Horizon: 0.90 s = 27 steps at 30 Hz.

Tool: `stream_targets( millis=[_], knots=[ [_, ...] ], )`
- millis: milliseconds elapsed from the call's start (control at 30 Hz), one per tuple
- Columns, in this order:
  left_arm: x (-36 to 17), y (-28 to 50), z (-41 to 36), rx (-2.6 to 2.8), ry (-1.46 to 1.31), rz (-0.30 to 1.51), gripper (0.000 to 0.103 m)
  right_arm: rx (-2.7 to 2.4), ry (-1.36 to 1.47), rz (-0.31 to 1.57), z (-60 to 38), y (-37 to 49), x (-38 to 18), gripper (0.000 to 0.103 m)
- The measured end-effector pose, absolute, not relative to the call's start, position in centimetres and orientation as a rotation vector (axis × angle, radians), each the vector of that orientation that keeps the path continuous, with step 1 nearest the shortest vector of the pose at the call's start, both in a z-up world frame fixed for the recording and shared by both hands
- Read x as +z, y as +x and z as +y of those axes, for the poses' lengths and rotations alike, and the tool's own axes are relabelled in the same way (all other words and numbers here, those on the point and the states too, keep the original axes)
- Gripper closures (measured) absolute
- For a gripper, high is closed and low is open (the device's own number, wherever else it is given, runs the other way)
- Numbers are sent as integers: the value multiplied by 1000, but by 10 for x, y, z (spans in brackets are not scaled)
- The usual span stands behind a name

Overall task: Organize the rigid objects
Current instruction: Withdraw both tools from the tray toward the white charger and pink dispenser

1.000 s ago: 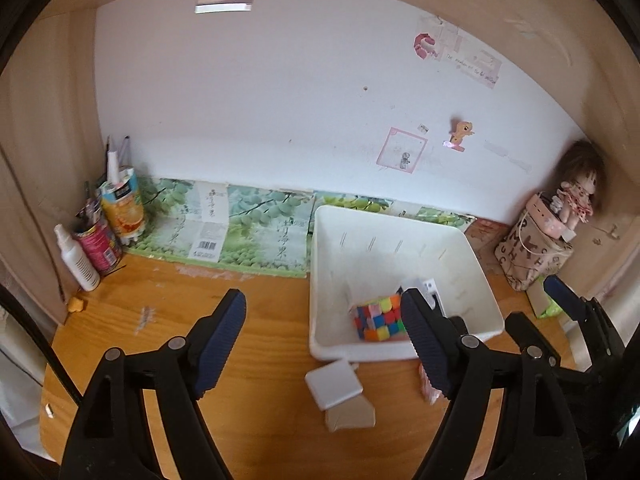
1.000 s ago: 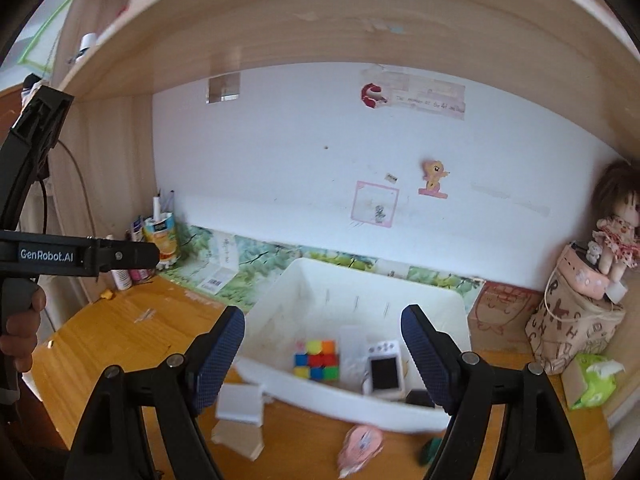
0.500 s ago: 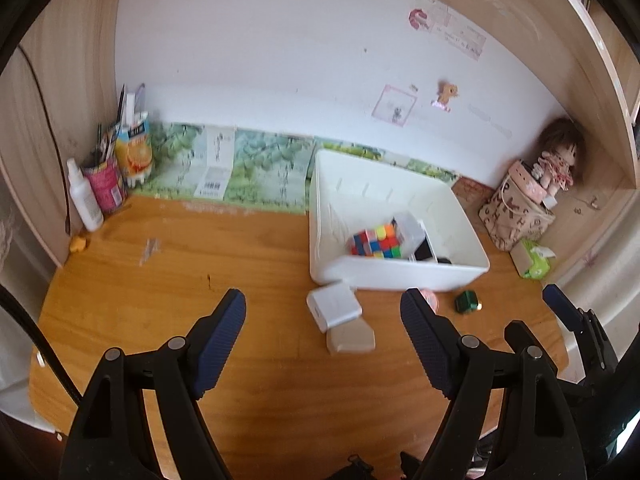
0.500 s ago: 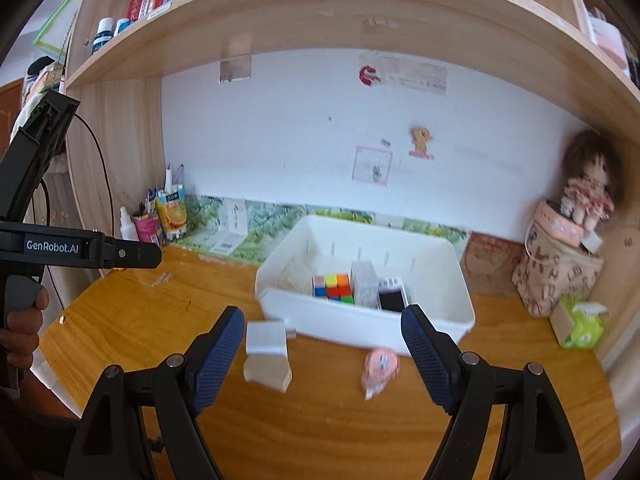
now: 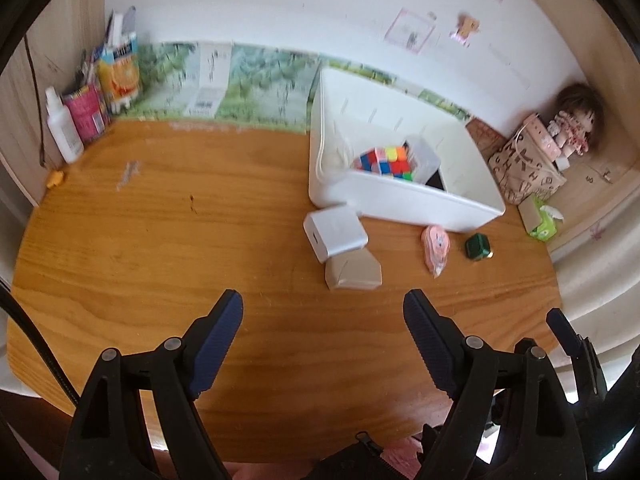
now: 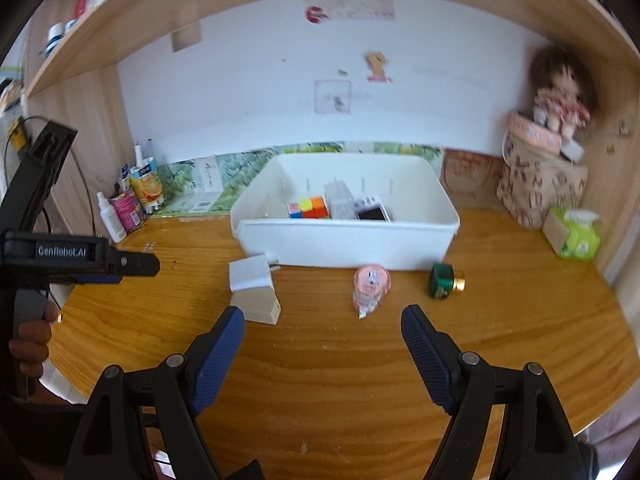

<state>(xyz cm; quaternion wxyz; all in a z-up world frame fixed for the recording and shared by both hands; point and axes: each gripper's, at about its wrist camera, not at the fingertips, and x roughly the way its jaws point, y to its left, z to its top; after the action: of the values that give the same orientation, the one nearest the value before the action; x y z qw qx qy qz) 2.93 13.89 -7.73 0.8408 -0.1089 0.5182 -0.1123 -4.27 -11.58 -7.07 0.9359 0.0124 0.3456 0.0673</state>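
A doll (image 6: 560, 92) sits on a patterned bag (image 6: 536, 184).

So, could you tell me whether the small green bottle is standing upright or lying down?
Lying down: the green bottle rests on its side, gold cap pointing sideways.

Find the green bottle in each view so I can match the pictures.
Left wrist: green bottle lies right of centre on the table, just off the white bin's near right corner.
Right wrist: green bottle lies right of centre, before the bin's front wall.
Shared landmark: the pink item lies just to its left in both views.
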Motion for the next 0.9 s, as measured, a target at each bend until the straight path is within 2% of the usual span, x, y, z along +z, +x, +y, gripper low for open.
stream_targets(
  millis=[333, 900],
  knots=[
    [-112, 52, 124, -211, -286, 1251, 18, 158, 92, 821, -131, -9, -91, 22],
    [-150, 105, 99, -111, -364, 1402, 18, 254, 160, 1003, -154, 65, -132, 22]
  ],
)
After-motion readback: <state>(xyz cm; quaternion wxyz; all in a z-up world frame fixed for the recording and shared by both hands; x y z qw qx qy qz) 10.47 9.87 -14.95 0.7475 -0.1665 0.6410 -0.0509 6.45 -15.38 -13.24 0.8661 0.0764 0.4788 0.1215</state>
